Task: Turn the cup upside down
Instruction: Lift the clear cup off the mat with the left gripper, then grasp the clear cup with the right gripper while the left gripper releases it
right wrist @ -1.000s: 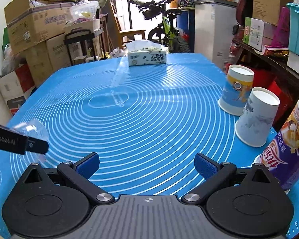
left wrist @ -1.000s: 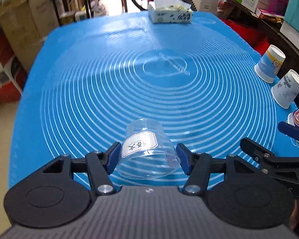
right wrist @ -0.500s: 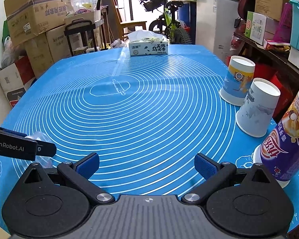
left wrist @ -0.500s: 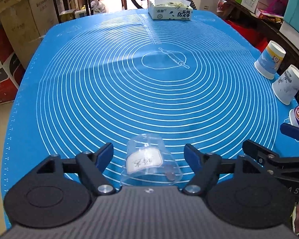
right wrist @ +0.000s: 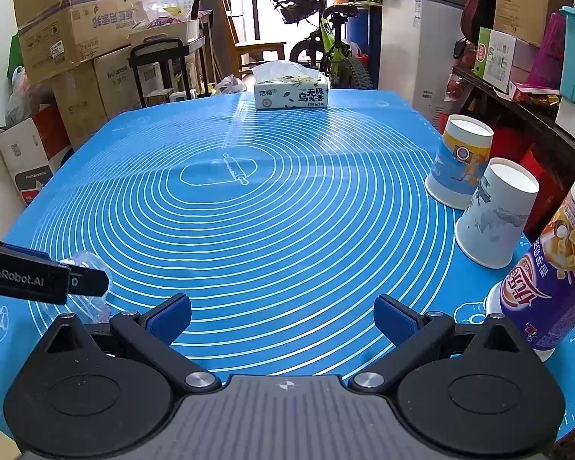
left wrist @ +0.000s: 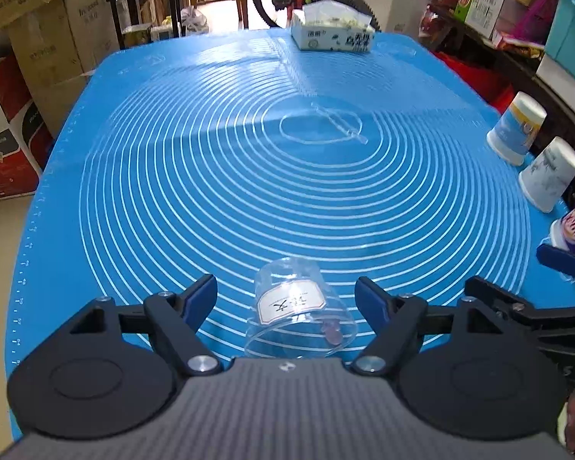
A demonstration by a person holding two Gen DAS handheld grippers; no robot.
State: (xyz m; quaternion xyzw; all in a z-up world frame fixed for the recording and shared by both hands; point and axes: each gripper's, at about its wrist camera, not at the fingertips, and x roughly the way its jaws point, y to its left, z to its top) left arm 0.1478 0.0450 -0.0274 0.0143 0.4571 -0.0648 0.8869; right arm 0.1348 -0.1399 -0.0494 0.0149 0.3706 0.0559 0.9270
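A clear plastic cup with a white label stands upside down on the blue mat, wide rim down. My left gripper is open, one finger on each side of the cup, neither touching it. In the right wrist view the cup shows at the far left, partly hidden behind the left gripper's finger. My right gripper is open and empty above the mat's near edge. Its fingers show at the right edge of the left wrist view.
Two upside-down paper cups and a purple drink cup stand along the mat's right edge. A tissue box sits at the far end. Boxes, a cart and a bicycle surround the table.
My left gripper has opened wider, let go of the clear cup and drawn back a little. The cup stays upside down on the mat. The right gripper has barely moved.
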